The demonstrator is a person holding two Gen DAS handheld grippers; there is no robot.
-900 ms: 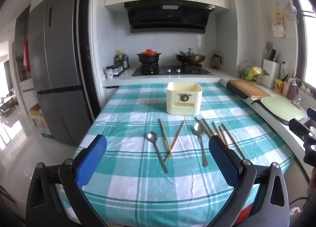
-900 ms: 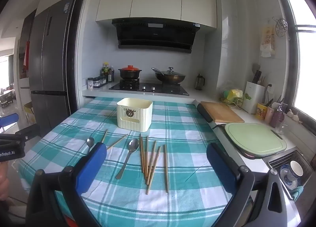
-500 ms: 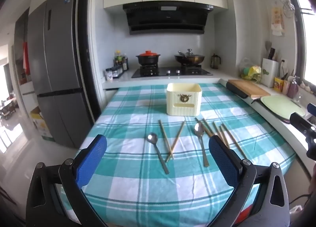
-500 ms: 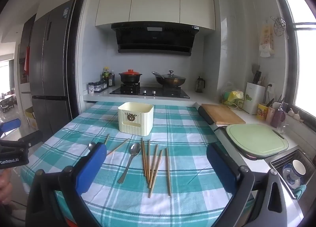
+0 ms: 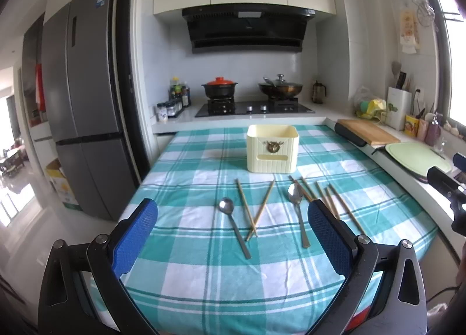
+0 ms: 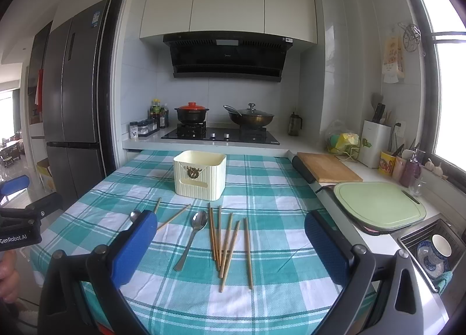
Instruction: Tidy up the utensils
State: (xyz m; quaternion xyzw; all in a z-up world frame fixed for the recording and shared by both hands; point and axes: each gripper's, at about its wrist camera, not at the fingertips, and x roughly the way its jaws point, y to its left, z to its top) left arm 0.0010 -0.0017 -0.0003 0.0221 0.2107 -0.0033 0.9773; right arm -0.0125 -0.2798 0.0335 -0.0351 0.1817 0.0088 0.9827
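Hovering above the near edge of the table (image 5: 204, 282), the left gripper (image 5: 233, 236) has its blue pads spread wide, nothing between them. Right gripper (image 6: 230, 243) likewise: jaws fully apart, empty, over the same near edge.

Cream utensil holder (image 5: 272, 149) stands upright toward the far edge of the checked tablecloth (image 6: 262, 189), about mid-width.

Between holder and near edge, flat on the cloth: left spoon (image 5: 233, 227), bowl pointing away; a crossed pair of chopsticks (image 5: 252, 209) just right of it, tips meeting at the near end; right spoon (image 6: 192, 238); then a loose group of chopsticks (image 6: 228, 243) fanned toward the right edge, some overlapping.

Green cutting board (image 6: 378, 207) sits off the right edge, on the counter.
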